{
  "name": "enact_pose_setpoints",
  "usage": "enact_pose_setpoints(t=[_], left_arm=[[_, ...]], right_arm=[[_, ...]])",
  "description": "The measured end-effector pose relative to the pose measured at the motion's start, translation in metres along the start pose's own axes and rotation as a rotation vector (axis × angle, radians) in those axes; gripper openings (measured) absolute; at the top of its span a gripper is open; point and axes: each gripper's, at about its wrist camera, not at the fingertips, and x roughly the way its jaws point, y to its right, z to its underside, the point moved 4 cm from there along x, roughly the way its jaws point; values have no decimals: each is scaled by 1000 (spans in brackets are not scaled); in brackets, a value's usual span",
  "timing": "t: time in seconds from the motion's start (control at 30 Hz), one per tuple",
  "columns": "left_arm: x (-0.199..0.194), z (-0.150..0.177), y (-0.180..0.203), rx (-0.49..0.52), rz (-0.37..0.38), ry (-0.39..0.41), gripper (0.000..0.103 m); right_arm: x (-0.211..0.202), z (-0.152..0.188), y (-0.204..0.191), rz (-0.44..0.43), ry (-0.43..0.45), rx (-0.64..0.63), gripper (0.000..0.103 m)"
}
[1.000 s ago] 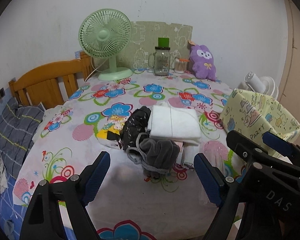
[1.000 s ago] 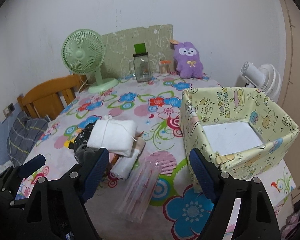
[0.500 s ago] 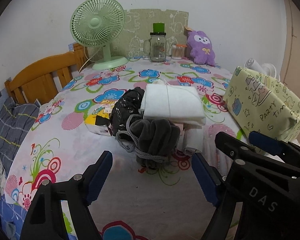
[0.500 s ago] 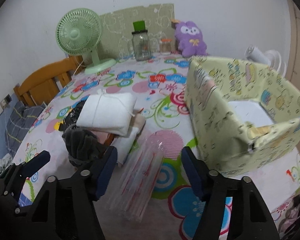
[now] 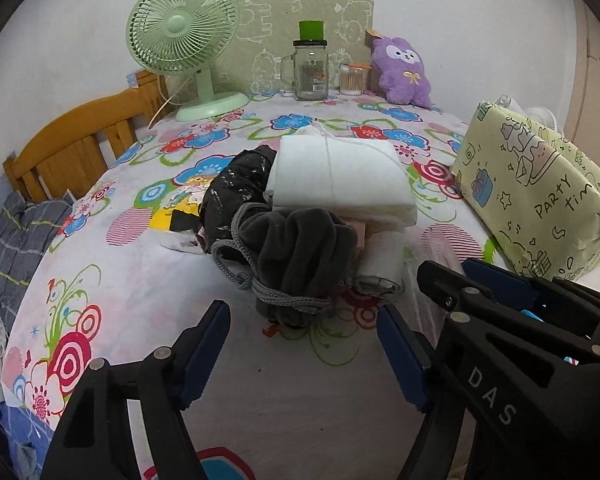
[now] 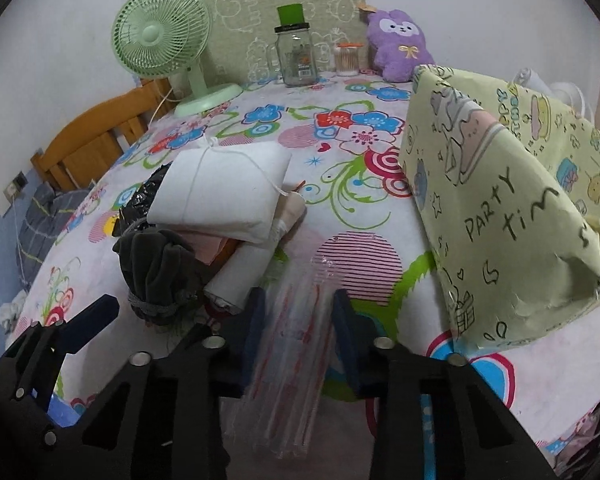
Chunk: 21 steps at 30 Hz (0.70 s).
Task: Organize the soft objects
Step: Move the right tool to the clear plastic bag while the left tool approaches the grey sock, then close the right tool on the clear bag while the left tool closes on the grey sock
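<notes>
In your left wrist view, your left gripper (image 5: 302,350) stood wide but was closing, its blue pads clear of everything, with the dark grey drawstring pouch (image 5: 304,256) lying on the flowered tablecloth (image 5: 140,280) just ahead of the gap between them. Behind the pouch sat a folded white cloth bundle (image 5: 340,176) on top of the pile, a crumpled black bag (image 5: 236,192) touching its left side, and the yellow party box (image 5: 540,196) stood to the right. Your right gripper (image 5: 540,300) showed at the lower right, beside the pile. In your right wrist view, your right gripper (image 6: 296,328) was closing around the clear plastic packet of straws (image 6: 292,360), which lay flat on the cloth between the jaws; the pads were at its edges and seemed to press on it. The pouch (image 6: 156,268) sat to the left, the white bundle (image 6: 224,192) behind it, the green fan (image 6: 160,36) and purple plush (image 6: 400,44) at the far wall
</notes>
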Motion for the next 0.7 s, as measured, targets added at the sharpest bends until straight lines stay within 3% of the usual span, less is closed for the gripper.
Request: enact_pose_setpoints(t=[0.17, 0.47, 0.57, 0.7], left_arm=[[0, -5, -4, -11, -18, 17, 77], [-3, -18, -6, -18, -6, 61, 75], [-1, -22, -6, -17, -7, 68, 67], [2, -24, -7, -32, 9, 61, 46]], right_arm=[[-1, -5, 4, 12, 13, 12, 26], [-7, -17, 6, 20, 51, 24, 25], [-7, -20, 5, 21, 58, 22, 25], [-8, -23, 2, 21, 62, 17, 25]])
